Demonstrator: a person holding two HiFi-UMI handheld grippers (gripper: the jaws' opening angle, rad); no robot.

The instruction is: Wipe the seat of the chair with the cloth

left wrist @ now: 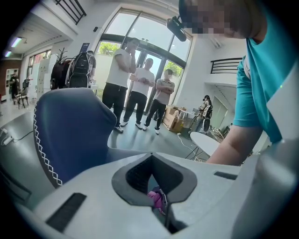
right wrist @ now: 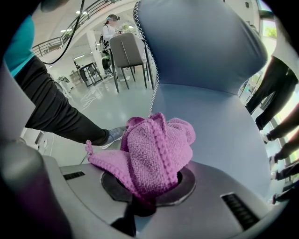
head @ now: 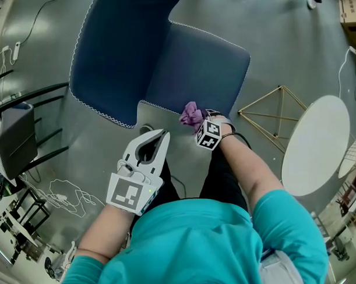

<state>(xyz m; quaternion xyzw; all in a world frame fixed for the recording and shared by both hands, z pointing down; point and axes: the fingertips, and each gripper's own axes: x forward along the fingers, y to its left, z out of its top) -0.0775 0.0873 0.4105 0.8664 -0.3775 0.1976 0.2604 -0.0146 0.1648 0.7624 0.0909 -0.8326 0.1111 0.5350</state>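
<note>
Head view, cloth: your purple cloth [head: 190,114] is bunched at the front edge of the blue chair's seat [head: 207,61], right at the rim.
Head view, right gripper: your right gripper [head: 201,125] is clamped on that cloth.
Head view, left gripper: your left gripper [head: 156,138] hangs over the floor, apart from the chair, with nothing in it.
Left gripper view, jaws: they're together on nothing; the pink you see through the slit is the cloth farther off.
Left gripper view, containers: only cardboard boxes [left wrist: 174,119] far back on the floor, and you can't tell what's in them.
Right gripper view, grip: the jaws pinch the bottom of the wad, and the rest blooms loosely above them, over the seat.
Right gripper view, handling: it's a soft, light knit and will likely fold and drag unevenly. A low hold on the bunch, as you have, looks right, so press the loose part flat to the seat.
</note>
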